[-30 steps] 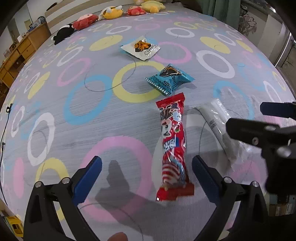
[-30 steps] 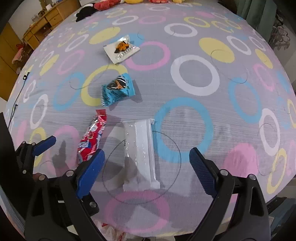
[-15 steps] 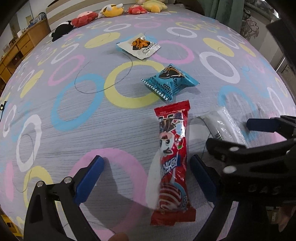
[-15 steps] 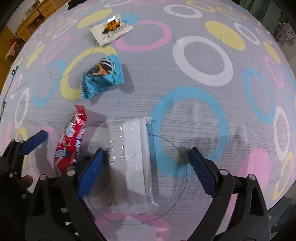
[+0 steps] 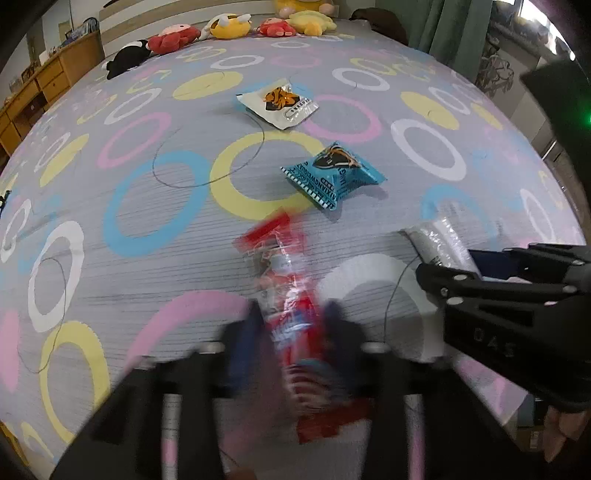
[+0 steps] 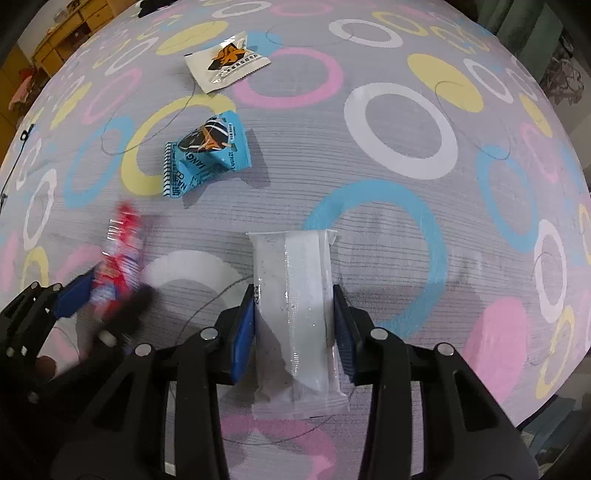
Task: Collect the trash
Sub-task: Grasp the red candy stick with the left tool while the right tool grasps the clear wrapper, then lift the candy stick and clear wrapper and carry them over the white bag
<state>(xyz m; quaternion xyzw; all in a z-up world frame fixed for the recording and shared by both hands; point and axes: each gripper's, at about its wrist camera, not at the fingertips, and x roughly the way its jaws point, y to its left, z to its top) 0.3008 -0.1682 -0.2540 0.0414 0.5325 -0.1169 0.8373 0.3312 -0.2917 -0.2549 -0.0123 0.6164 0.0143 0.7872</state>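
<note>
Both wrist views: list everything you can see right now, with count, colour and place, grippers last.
Long red snack wrapper: 1, red with clear window, near edge of bed, blurred, between left jaws.
Clear white plastic packet: 1, translucent white, near edge, between right jaws.
Blue crinkled snack bag: 1, blue and black, middle of bed, beyond both held items.
White flat sachet: 1, white with orange-black print, farther back.
Plush toys: several, red, yellow, black, along far edge.
Ring-patterned bedspread: 1, grey with coloured rings.
Wooden drawers: brown, far left.
Green curtain: far right.
Left gripper: jaws just closed on red wrapper.
Right gripper: jaws just closed on clear packet.
</note>
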